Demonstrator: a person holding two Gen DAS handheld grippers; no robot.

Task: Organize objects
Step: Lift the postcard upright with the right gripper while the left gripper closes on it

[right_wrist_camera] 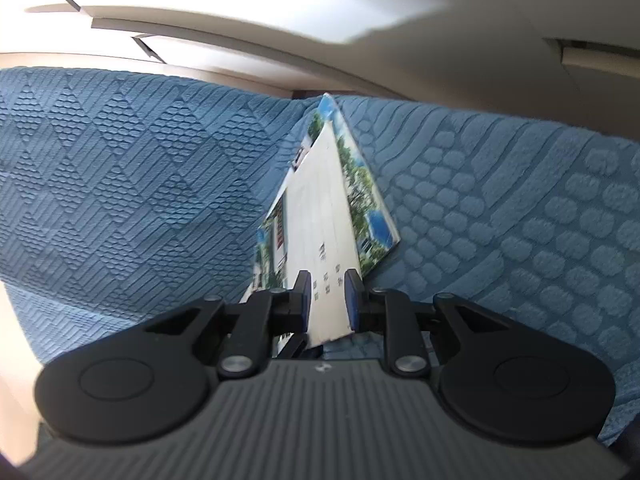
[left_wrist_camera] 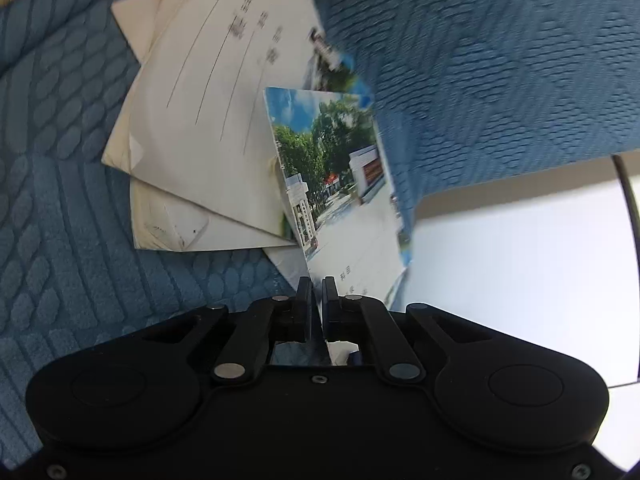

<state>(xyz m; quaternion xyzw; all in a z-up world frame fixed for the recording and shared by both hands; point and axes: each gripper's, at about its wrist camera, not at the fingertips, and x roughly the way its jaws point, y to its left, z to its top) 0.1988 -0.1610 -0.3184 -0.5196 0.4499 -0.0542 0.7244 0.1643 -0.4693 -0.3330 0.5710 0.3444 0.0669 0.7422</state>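
Two grippers, one stack of cards to tidy on a blue textured fabric sofa cover (left_wrist_camera: pixel 500 60).

Left wrist view: your left gripper (left_wrist_camera: pixel 316 292) is pinched nearly flat on the bottom edge of a glossy picture card showing trees and a gate (left_wrist_camera: pixel 340 184), lifted at a tilt over loose white lined cards (left_wrist_camera: pixel 208 112) lying overlapped on the cover. Keep the pinch firm and low on the edge, and square this card to its partners before you let go.

Right wrist view: your right gripper (right_wrist_camera: pixel 328 288), narrowly parted, clamps a fanned bundle of white and picture-printed cards (right_wrist_camera: pixel 324 208), standing on edge above the seat. Hold it steady, so that the incoming card slides in flush, not askew.
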